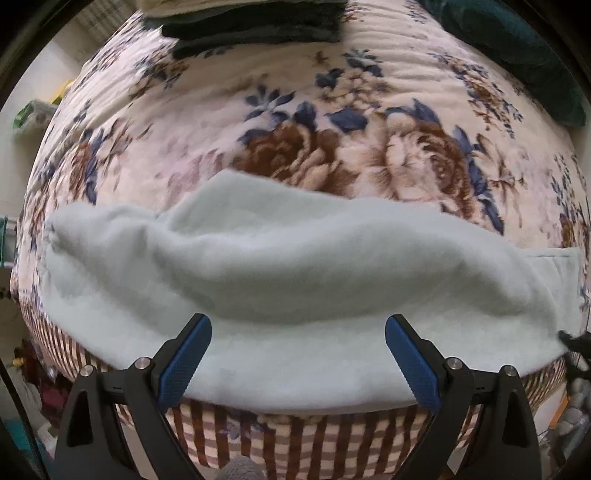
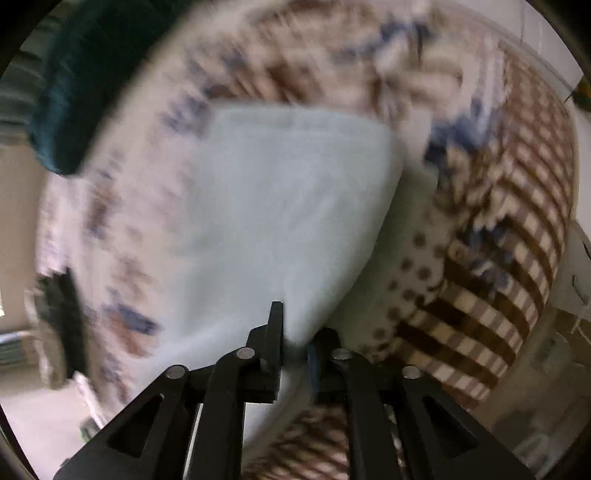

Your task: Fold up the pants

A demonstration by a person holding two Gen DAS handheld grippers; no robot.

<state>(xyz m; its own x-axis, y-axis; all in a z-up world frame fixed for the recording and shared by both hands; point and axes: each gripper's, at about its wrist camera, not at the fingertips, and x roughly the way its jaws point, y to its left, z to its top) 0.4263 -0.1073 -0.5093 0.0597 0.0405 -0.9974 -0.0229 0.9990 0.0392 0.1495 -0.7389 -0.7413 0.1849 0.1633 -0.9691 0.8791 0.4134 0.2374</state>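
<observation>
Below, pale pants (image 1: 295,266) lie on the bedspread (image 1: 332,110); left claw (image 1: 298,350) gapes wide; right claw (image 2: 295,332) pinches pants.

R wrist view was motion-blurred throughout; pale pants (image 2: 280,206) showed no seams. Pad contact of right gripper (image 2: 295,343) on them was undeterminable. Dark folded pile (image 1: 251,26) beyond pants was cut off at top edge.

view: heavily blurred | right gripper (image 2: 295,345): jaws narrowly parted, pale fabric seen between them | pants (image 2: 280,206): pale mint, laid on floral blanket (image 2: 332,55) | dark teal cushion (image 2: 85,85): upper left
</observation>
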